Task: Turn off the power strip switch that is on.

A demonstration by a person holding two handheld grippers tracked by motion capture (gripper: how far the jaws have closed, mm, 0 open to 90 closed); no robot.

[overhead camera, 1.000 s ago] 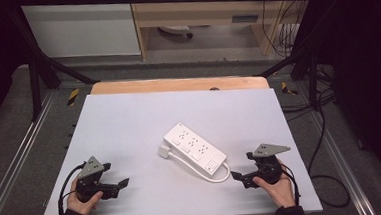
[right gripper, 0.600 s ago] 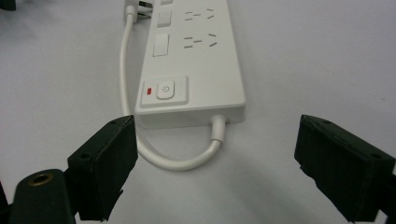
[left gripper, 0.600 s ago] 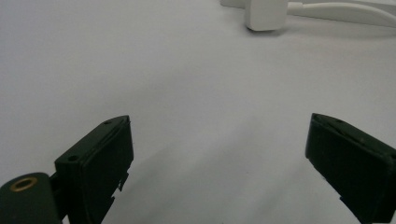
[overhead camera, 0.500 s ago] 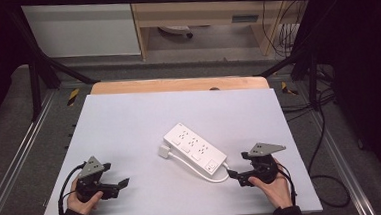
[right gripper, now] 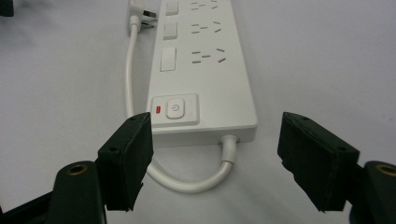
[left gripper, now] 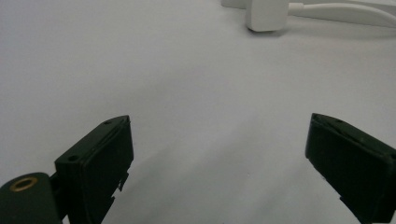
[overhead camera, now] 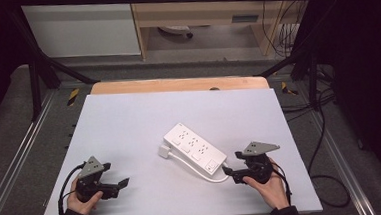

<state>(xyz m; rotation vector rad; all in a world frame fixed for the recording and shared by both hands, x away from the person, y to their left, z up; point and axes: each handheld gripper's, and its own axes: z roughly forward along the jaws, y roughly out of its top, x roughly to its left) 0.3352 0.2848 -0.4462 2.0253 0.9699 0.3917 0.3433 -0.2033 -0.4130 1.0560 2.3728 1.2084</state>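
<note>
A flat white plastic power strip (overhead camera: 194, 148) with rows of sockets lies slantwise on the pale grey table top (overhead camera: 129, 126), its short white cord looping out of the near end and running back along its side to a white plug (overhead camera: 164, 151) that rests beside the far end.

The right gripper (overhead camera: 231, 171), held in the person's right hand (overhead camera: 269, 185), sits low over the table just off the strip's near end. In the right gripper view the black jaws stand apart and have just been closing; the strip's end face, with its power button (right gripper: 175, 108) and small red light, lies straight ahead of them, and the cord loop (right gripper: 196, 179) curls on the table between the two pads (right gripper: 128, 158). Neither pad presses on the strip or the cord.

The left gripper (overhead camera: 119, 184), in the person's left hand (overhead camera: 84, 201), rests well apart from the strip, off to its left. Its jaws are spread wide with bare table between them. In the left gripper view the plug (left gripper: 266, 14) and a stretch of cord lie far ahead and slightly right of the jaws.
</note>
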